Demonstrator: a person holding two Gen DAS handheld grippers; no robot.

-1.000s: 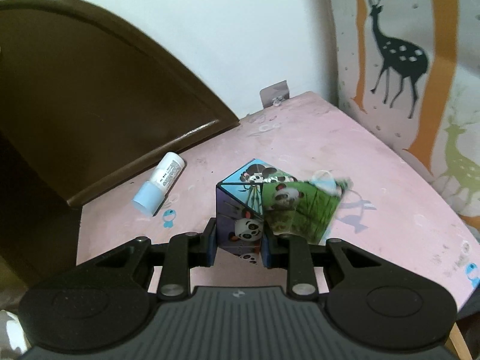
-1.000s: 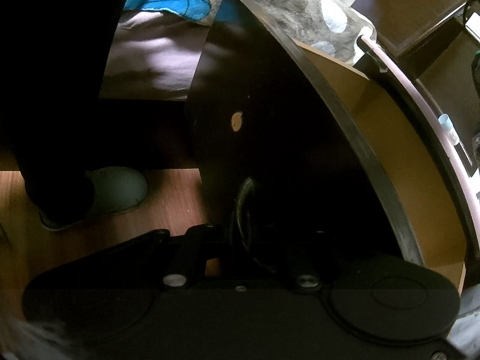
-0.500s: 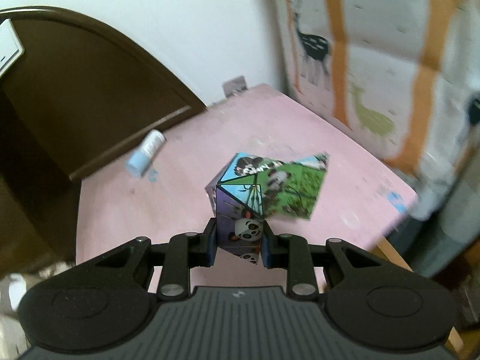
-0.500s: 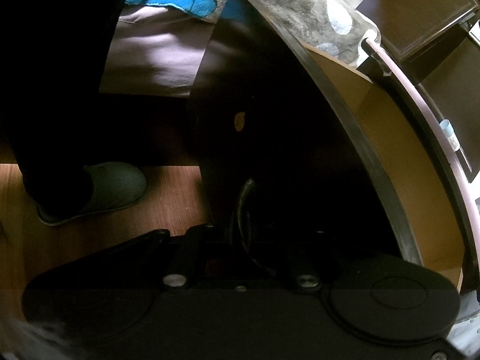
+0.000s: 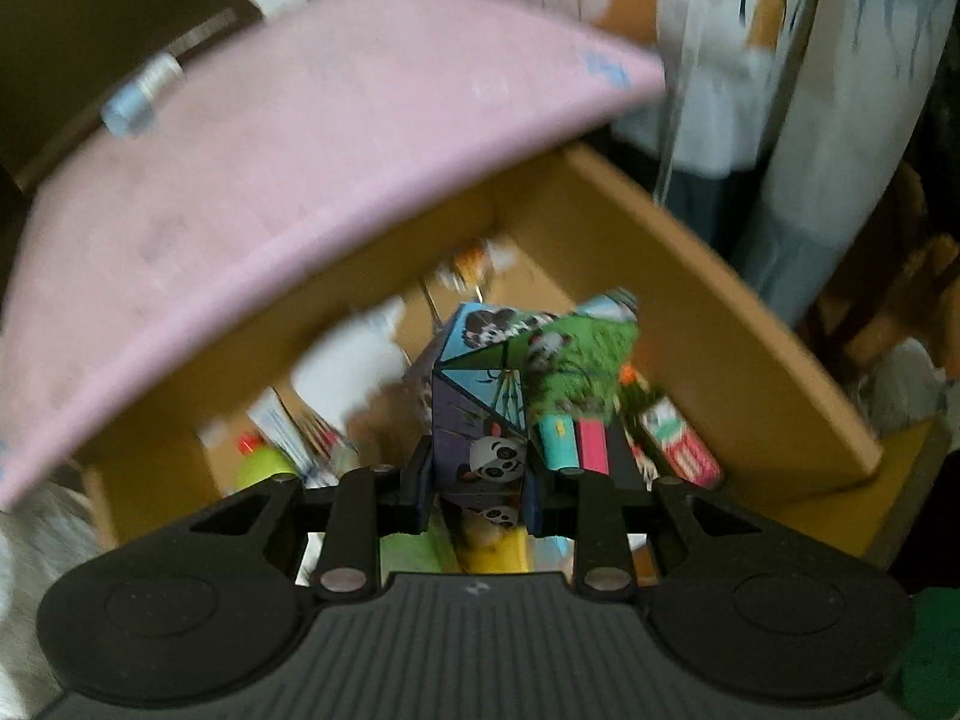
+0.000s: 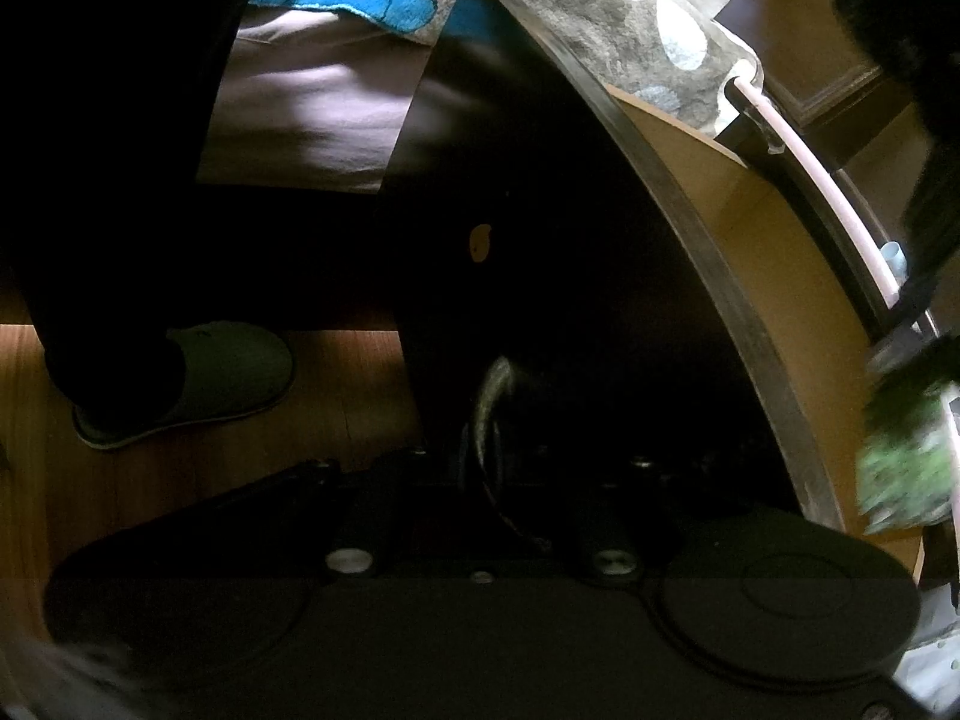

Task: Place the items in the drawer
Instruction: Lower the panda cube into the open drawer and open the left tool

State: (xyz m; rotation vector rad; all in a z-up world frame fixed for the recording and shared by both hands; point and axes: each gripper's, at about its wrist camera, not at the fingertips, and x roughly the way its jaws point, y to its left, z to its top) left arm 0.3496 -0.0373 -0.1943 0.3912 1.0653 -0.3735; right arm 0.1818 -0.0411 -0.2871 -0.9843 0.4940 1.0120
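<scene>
Panda puzzle cube, partly unfolded with a green flap hanging off to its right, clamped between the jaws of the left gripper and held in the air above the open drawer. Not yet inside: suspended over the clutter, clear of the wooden walls. Below and around it, blurred but readable: a white bottle, a yellow-green ball, pink and teal packets, a red-and-green box. Above the drawer, the pink tabletop, with a small blue-capped tube lying on it near the far left edge.

Right gripper pinched shut on the dark drawer handle, keeping the dark front panel pulled out. Slipper on the wood floor just left of it.

Likely trouble from here: loose green flap catching on the right-hand wall or snagging on the upright packets during the descent, twisting the cube in the grip. Crowded floor of the drawer leaving no flat spot, so a release from this height probably tipping the cube onto the bottle or leaving it proud of the rim, blocking closure. Any slack on the handle letting the drawer slide back under the tabletop.
</scene>
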